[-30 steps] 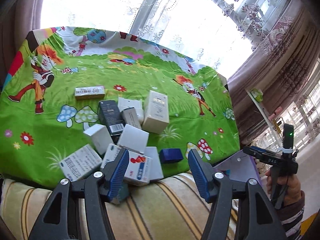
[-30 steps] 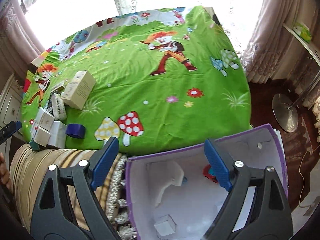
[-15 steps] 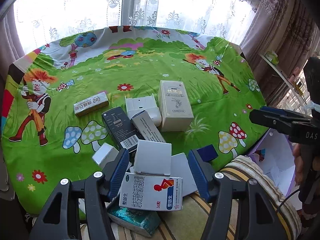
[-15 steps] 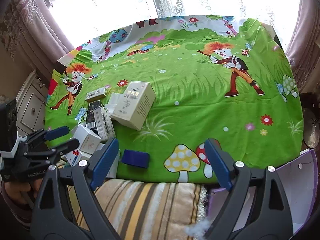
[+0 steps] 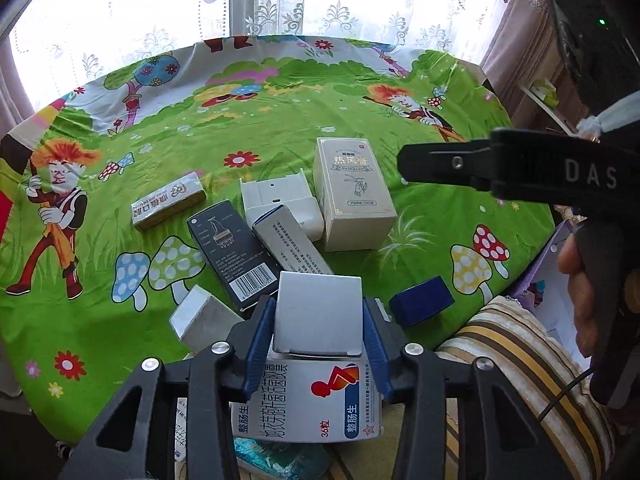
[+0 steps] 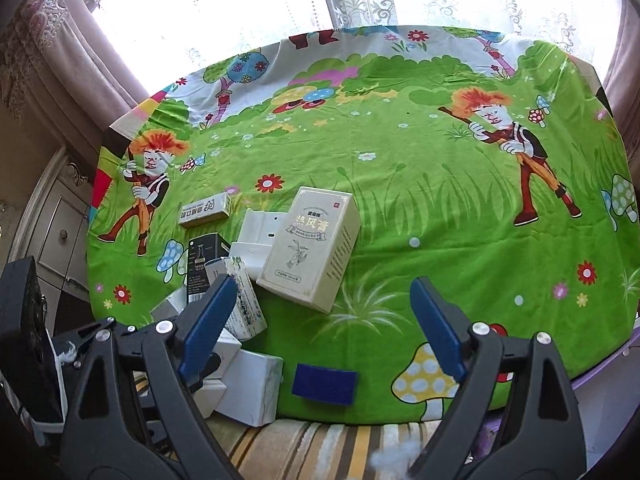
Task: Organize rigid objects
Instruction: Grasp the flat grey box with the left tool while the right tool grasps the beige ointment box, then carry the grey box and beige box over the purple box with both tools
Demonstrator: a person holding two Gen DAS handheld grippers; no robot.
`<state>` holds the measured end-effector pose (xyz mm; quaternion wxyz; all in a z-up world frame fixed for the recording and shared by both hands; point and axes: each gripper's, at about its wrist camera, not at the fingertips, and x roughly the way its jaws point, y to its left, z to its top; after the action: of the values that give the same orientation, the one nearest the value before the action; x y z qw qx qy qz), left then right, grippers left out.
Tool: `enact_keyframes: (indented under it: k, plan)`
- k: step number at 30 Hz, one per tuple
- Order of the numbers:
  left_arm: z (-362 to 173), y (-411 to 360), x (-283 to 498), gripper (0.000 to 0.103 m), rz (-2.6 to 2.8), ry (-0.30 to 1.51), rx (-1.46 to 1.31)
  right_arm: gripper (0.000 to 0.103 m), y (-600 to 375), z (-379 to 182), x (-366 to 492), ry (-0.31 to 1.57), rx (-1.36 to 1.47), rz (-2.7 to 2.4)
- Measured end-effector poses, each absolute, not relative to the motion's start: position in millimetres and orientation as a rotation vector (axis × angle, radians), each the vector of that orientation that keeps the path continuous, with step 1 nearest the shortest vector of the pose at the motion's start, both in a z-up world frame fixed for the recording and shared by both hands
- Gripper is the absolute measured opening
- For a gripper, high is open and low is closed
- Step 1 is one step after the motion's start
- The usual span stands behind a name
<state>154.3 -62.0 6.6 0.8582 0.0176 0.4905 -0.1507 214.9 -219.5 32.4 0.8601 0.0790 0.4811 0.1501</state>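
Reaching low over the near edge of the table (image 5: 248,128), which wears a bright green cartoon-print cloth, the left tool (image 5: 318,330) has its blue pads pressed against both sides of a plain white square cardboard box (image 5: 319,312), gripping it. That box sits atop a white medicine carton with red and blue print (image 5: 308,400), just in front of the tall cream carton with gold lettering (image 5: 352,192), the landmark of the pile. Left of the cream carton lie a black barcode box (image 5: 232,252) and a flat silver-gold packet (image 5: 168,200). A small dark blue box (image 6: 324,384) rests nearer than the cream carton. The right tool (image 6: 320,324), held level above the table edge, gapes wide and holds nothing, the blue box below and between its fingers.
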Motion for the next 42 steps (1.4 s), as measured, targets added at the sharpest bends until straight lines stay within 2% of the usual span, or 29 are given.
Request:
enact_keyframes:
  k: [12,22,23,24,25,30,42]
  plan:
    - [29,-11,145,0.044,-0.3,0.871,-0.244,0.091,-188,14,249,1.035,0.2,0.26]
    - [27,17,141,0.044,-0.243,0.802,-0.336,0.09,-172,-13,264,1.076,0.131,0.195]
    - [26,17,141,0.044,-0.241,0.803,-0.339,0.089,-171,-15,264,1.074,0.109,0.187]
    - [25,18,141,0.044,-0.239,0.805,-0.34,0.079,-170,-18,264,1.075,0.09,0.181]
    - [24,18,141,0.044,-0.236,0.807,-0.341,0.065,-171,-21,265,1.088,0.081,0.176]
    - [22,17,139,0.044,-0.224,0.806,-0.339,0.057,-176,-18,259,1.075,0.088,0.178]
    - [31,11,125,0.044,-0.217,0.784,-0.33,0.056,-203,19,215,0.972,0.127,0.2]
